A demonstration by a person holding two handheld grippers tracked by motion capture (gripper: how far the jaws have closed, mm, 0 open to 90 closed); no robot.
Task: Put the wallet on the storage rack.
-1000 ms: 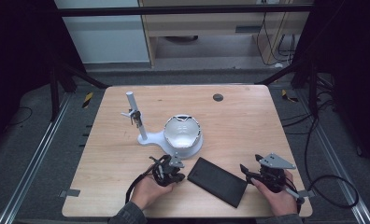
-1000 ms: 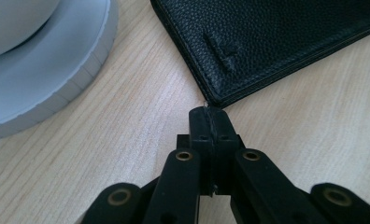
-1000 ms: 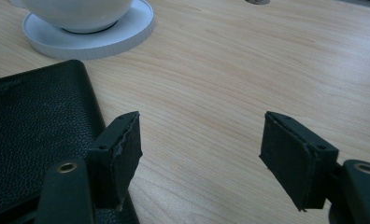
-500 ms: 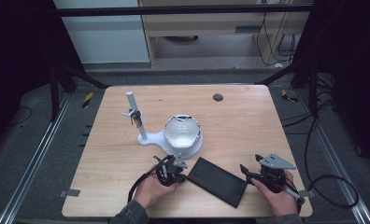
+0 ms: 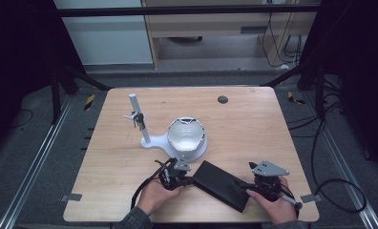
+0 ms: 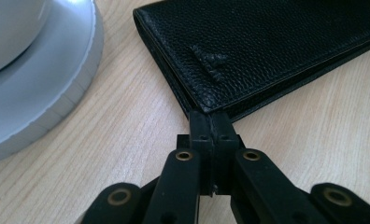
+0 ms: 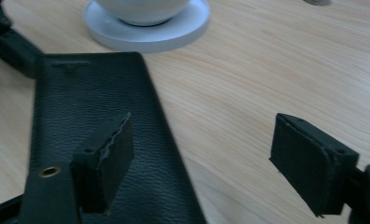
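At the near edge of the counter (image 5: 254,114) we see two hands coming in from below, each with a hand-held gripper. The left hand-held gripper (image 5: 183,180) sits just left of a black leather wallet (image 5: 223,185), which lies flat on the wood, angled so that its far corner points toward the white stand and its near corner toward the right hand. In the left gripper view the jaws are pressed fully together, their tips at the corner of the wallet (image 6: 267,46) — whether they pinch the leather edge or merely touch it we cannot tell.

The right hand-held gripper (image 5: 254,187) is at the wallet's near right end. Its jaws have just been opening, and in the right gripper view they stand wide apart: one pad hangs over the grained cover of the wallet (image 7: 80,112), the other over bare wood to the side. Nothing is clamped between them — the right gripper (image 7: 211,158) grips nothing.

Farther off, just beyond the wallet, stands a white bowl (image 5: 186,133) on a round white base (image 5: 196,151), with a thin upright post (image 5: 138,117) rising from the base's left arm and a small clip on it. Farthest along the counter is a small dark round hole (image 5: 222,99).
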